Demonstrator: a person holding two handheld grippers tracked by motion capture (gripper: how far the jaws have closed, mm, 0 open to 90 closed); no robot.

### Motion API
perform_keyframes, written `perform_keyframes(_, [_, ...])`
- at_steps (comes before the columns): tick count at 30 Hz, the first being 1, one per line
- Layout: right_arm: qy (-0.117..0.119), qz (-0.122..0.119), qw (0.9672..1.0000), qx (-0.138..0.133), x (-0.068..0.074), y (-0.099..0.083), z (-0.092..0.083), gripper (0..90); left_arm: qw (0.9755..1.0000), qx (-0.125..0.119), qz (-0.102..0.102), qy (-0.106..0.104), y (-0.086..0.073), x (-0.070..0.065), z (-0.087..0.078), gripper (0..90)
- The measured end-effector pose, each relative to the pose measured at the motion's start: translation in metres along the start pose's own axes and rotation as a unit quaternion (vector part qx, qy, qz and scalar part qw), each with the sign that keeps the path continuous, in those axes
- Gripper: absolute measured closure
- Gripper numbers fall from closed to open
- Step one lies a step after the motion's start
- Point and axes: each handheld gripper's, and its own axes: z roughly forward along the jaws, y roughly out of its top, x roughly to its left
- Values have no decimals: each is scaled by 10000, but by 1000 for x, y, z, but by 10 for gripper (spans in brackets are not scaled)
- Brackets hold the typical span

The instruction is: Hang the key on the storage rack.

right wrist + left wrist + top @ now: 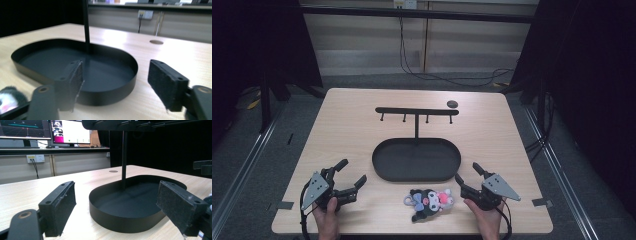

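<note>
Both the left gripper [351,172] and right gripper [467,172] are held wide open and empty near the table's [337,125] front edge; nothing is yet begun; the plush keychain [430,201] is probably to be grasped next.

Nothing readable anywhere tbh, the two lit computer monitors [47,130] in the background are way too blurry.

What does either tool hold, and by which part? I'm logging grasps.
Nothing. The left tool and right tool are both open and empty; the plush toy lies untouched on the table between them.
</note>
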Motion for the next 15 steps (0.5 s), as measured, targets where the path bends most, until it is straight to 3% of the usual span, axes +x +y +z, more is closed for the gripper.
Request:
perform_keyframes(1, [125,-47,9998,156,1,4,-1,288,10000,4,2,3,0,0,0,153])
perform_keyframes(3, [172,-35,9997,189,2,6,-1,288,10000,2,-1,2,0,0,0,152])
perform_keyframes(6, [572,-131,9976,359,3,12,1,309,10000,4,1,2,0,0,0,153])
perform_keyframes(10, [796,-99,9953,545,4,16,4,318,10000,5,1,2,0,0,0,153])
perform_keyframes(11, [956,-74,9935,609,5,18,5,328,10000,-2,0,3,0,0,0,153])
perform_keyframes(15, [1116,-118,9911,710,9,24,6,322,10000,5,1,2,0,0,0,152])
